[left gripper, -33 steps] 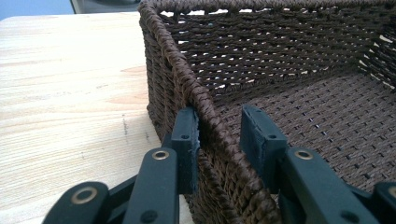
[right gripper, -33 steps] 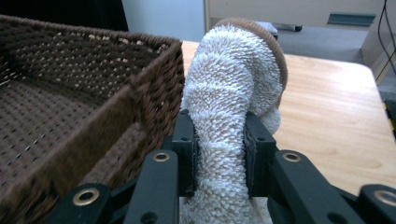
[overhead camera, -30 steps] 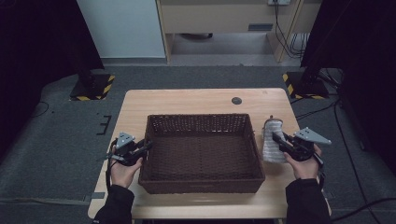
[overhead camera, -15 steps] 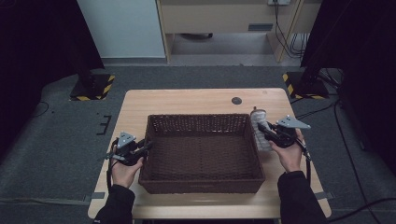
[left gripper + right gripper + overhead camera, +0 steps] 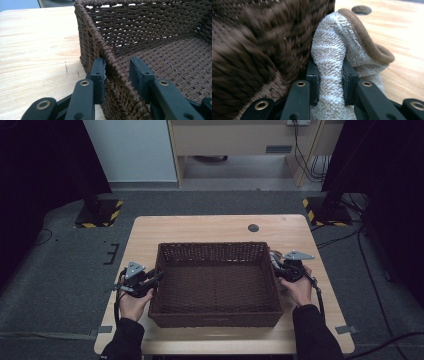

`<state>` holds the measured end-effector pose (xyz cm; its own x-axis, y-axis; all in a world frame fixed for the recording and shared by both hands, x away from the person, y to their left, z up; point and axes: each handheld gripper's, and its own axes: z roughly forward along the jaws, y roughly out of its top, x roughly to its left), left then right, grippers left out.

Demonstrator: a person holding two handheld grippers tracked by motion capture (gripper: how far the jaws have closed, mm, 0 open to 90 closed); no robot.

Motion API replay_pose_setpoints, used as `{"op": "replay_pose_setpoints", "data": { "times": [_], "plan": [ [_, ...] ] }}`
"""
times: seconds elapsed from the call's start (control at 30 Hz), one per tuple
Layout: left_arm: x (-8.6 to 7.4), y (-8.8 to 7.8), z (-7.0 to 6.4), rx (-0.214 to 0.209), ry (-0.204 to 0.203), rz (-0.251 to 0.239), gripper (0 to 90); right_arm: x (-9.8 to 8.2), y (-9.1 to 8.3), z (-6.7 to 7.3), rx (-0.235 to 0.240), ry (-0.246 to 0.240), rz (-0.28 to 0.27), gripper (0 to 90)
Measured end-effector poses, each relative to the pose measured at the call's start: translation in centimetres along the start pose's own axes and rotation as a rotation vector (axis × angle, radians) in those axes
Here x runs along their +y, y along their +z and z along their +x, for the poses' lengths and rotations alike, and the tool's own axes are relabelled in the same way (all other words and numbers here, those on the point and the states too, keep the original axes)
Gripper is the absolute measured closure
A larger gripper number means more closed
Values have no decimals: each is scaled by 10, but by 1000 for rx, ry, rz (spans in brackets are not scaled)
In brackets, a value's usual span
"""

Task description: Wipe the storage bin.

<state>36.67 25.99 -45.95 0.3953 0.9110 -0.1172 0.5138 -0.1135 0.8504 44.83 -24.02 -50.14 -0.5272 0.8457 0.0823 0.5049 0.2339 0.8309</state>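
Note:
A dark brown woven basket (image 5: 215, 249) stands in the middle of the wooden table (image 5: 200, 227). My left gripper (image 5: 156, 279) straddles the rim of its left wall (image 5: 110, 57). The outer pad touches the weave and the inner pad stands a little off it, so the jaws are open. My right gripper (image 5: 278, 265) is shut on a folded white towel (image 5: 332, 50) with a brown border. It holds the towel (image 5: 273, 257) hard against the outside of the basket's right wall (image 5: 262, 37). The inside of the basket (image 5: 175, 62) holds nothing.
A small dark round insert (image 5: 253, 227) is set in the table behind the basket and also lies beyond the towel as a grey disc (image 5: 361, 9). Black stands with hazard-striped feet (image 5: 97, 215) flank the table on the grey floor. A pale cabinet stands at the back.
The right hand has carried the towel leftward from the table's right side and lowered it against the basket's right wall. The left hand has stayed at the left rim.

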Motion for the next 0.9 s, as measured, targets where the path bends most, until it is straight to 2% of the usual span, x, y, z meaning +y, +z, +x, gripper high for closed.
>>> {"op": "replay_pose_setpoints", "data": {
  "times": [0.07,0.2,0.27,0.33,0.57,0.67,0.73,0.83,0.9],
  "plan": [
    [0,0,0,-1,-1,0,649,5,-7,0,3,11,-39,736],
    [0,0,0,2,4,0,646,18,-26,-2,13,45,-178,738],
    [0,0,0,4,7,0,645,23,-30,-1,3,27,-227,738],
    [1,0,-1,8,15,3,644,24,-30,1,3,22,-247,737],
    [1,0,-2,14,24,5,645,14,-10,-2,6,-2,-138,738],
    [1,0,-2,13,21,5,645,6,1,-1,-2,-20,-46,738],
    [1,0,-2,13,20,5,645,-1,8,-2,-4,-6,-7,738],
    [1,0,-1,11,18,4,645,0,7,-2,-3,10,2,738],
    [1,0,-1,10,17,4,645,4,1,-2,-7,11,-14,738]
  ]
}}
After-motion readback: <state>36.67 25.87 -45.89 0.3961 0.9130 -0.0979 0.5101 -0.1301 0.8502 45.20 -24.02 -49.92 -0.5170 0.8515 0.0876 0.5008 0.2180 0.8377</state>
